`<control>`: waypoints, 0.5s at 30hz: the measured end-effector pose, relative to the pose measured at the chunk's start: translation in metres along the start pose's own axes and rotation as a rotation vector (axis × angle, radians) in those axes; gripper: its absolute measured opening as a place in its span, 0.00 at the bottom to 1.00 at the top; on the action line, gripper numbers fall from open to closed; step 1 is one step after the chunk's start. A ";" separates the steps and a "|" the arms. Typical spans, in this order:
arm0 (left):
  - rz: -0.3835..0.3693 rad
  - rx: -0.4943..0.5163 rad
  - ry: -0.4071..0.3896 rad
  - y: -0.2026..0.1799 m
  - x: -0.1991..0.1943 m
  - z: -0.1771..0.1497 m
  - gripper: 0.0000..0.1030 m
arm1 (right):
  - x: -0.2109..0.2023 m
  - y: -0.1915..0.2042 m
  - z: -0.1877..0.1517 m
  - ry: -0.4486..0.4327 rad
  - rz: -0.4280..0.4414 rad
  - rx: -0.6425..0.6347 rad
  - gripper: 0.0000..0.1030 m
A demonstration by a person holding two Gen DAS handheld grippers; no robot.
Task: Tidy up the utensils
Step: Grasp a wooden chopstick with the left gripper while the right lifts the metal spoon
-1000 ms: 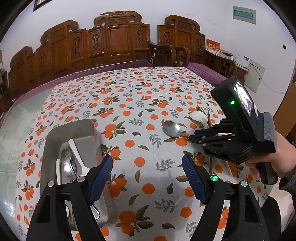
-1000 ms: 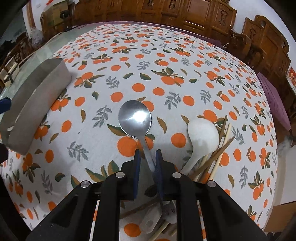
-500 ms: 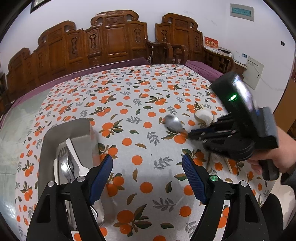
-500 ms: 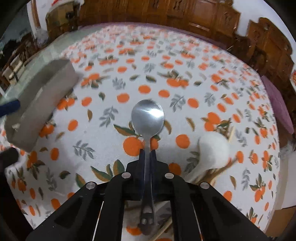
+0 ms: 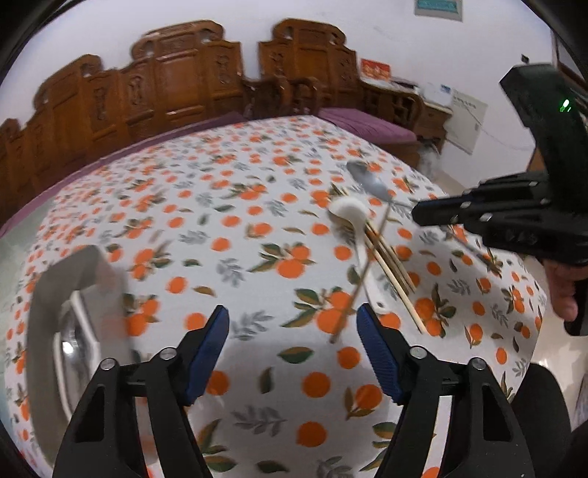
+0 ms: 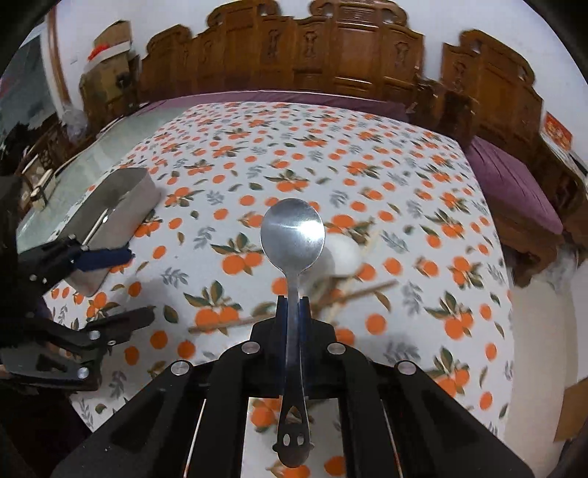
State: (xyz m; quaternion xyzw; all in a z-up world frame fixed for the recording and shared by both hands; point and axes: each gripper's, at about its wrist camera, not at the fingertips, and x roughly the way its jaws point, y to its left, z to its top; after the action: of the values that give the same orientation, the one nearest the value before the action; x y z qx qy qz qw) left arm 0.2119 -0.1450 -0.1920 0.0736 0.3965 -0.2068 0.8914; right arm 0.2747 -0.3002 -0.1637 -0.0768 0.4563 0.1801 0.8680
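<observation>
A metal spoon [image 6: 293, 235] is clamped by the right gripper [image 6: 293, 312], bowl at twelve o'clock; the left gripper [image 5: 293, 331] is held with jaws wide.

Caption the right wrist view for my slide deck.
Right hand-held gripper shut on a metal spoon, lifted above the orange-print tablecloth.

We are looking across a table draped in an orange-print cloth [image 6: 367, 172], with carved wooden chairs [image 6: 330, 51] lining the white wall [image 5: 110, 33] at twelve o'clock, a purple cushion [image 6: 514, 184] sitting at three o'clock, and cardboard boxes [image 6: 110, 40] stacking up at ten o'clock.
</observation>
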 end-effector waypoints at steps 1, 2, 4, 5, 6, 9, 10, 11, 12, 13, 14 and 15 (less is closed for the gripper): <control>-0.011 0.007 0.006 -0.002 0.004 0.000 0.61 | 0.000 -0.004 -0.005 0.002 -0.005 0.012 0.07; -0.020 0.013 0.015 -0.005 0.009 0.000 0.59 | 0.000 -0.008 -0.009 0.004 -0.007 0.024 0.07; -0.032 0.014 0.033 -0.007 0.018 -0.001 0.57 | 0.002 -0.013 -0.017 0.010 -0.005 0.045 0.07; -0.038 0.011 0.041 -0.007 0.022 -0.001 0.55 | 0.003 -0.015 -0.021 0.013 -0.004 0.053 0.07; -0.063 0.006 0.050 -0.008 0.027 -0.002 0.55 | 0.004 -0.017 -0.025 0.014 -0.003 0.061 0.07; -0.079 0.023 0.065 -0.012 0.035 -0.003 0.43 | 0.007 -0.019 -0.031 0.017 0.001 0.077 0.07; -0.081 0.032 0.076 -0.015 0.039 -0.003 0.39 | 0.007 -0.020 -0.032 0.017 0.002 0.080 0.07; -0.085 0.040 0.078 -0.017 0.042 -0.003 0.39 | 0.008 -0.020 -0.033 0.018 0.003 0.084 0.07; -0.086 0.045 0.079 -0.018 0.044 -0.004 0.39 | 0.009 -0.020 -0.033 0.019 0.005 0.085 0.07; -0.086 0.050 0.083 -0.019 0.047 -0.004 0.39 | 0.009 -0.019 -0.033 0.019 0.006 0.085 0.07; -0.092 0.056 0.090 -0.022 0.052 -0.004 0.36 | 0.009 -0.019 -0.033 0.017 0.009 0.087 0.07; -0.096 0.063 0.095 -0.024 0.055 -0.005 0.33 | 0.009 -0.019 -0.034 0.014 0.012 0.089 0.07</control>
State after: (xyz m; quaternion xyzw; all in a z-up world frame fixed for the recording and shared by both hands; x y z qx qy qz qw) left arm 0.2316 -0.1821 -0.2348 0.0925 0.4347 -0.2578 0.8579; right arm 0.2608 -0.3252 -0.1910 -0.0366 0.4705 0.1644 0.8662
